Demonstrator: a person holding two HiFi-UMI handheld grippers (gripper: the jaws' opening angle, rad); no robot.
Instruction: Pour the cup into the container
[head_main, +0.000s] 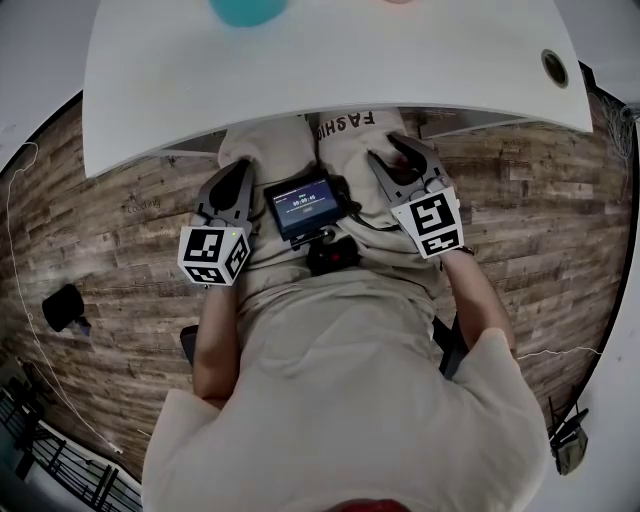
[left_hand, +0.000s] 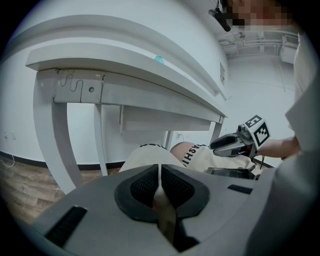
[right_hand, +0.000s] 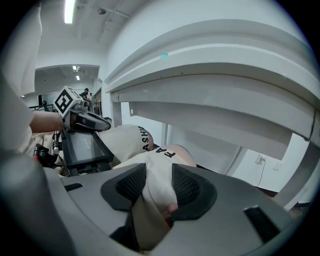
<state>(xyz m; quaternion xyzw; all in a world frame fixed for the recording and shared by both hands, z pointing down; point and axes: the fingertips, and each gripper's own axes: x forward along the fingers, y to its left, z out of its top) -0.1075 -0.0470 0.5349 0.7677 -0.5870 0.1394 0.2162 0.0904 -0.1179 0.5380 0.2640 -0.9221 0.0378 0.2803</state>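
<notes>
- Left tool (left_hand: 160, 169): clenched on nothing, low on the person's lap, beneath the front edge of the tabletop (head_main: 330, 70).
- Right tool (right_hand: 158, 176): jaws slightly parted, with only trouser cloth (right_hand: 150, 175) in the gap. It grasps nothing.
- Teal cup (head_main: 245, 10): on the tabletop, ahead of and above both tools and well apart from them. It is closer to the left tool's line.
- Container: not clearly visible.
- Likely step: pouring not yet begun. The next move calls for lifting a tool past the tabletop edge, opening it wide, and reaching for the cup.

A white table (head_main: 330, 70) stands over wood-plank floor (head_main: 110, 240), white walls (left_hand: 80, 135) behind.
</notes>
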